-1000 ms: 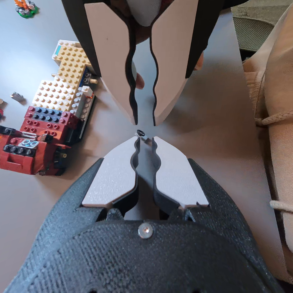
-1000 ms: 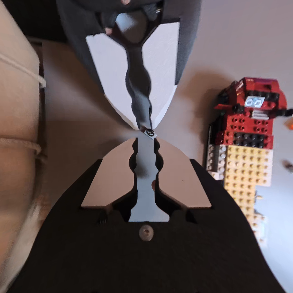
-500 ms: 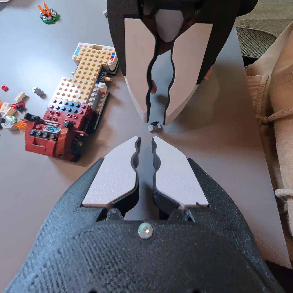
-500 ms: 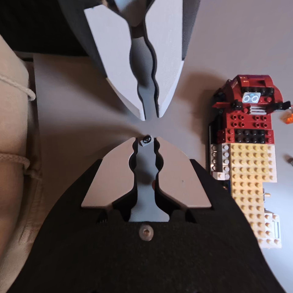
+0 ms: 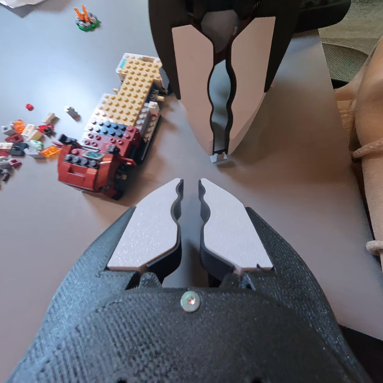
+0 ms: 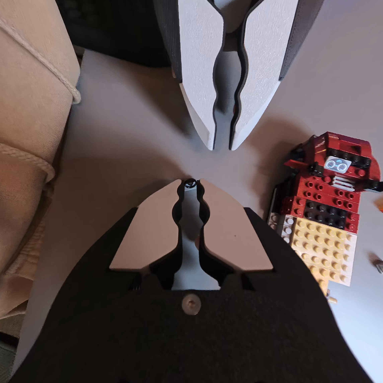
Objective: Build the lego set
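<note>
Right wrist view shows the right claw (image 6: 190, 183) closed on a small grey brick piece (image 6: 190, 184) with a black ring-shaped part on top, pinched between the very tips of its fingers. In the left wrist view the same piece (image 5: 219, 158) hangs at those fingertips just above the grey desk (image 5: 269, 196), with both pads pressed against its sides. The left claw (image 5: 190, 183) faces it tip to tip, near but apart, its jaws parted by a narrow gap with only bare desk showing between them. A brick model (image 5: 116, 132), with a dark red cab and a tan studded deck, lies on the desk beside the claws. Loose small bricks (image 5: 24, 134) are scattered beyond the model. A person's beige garment (image 6: 27, 145) shows at the desk's near edge.
</note>
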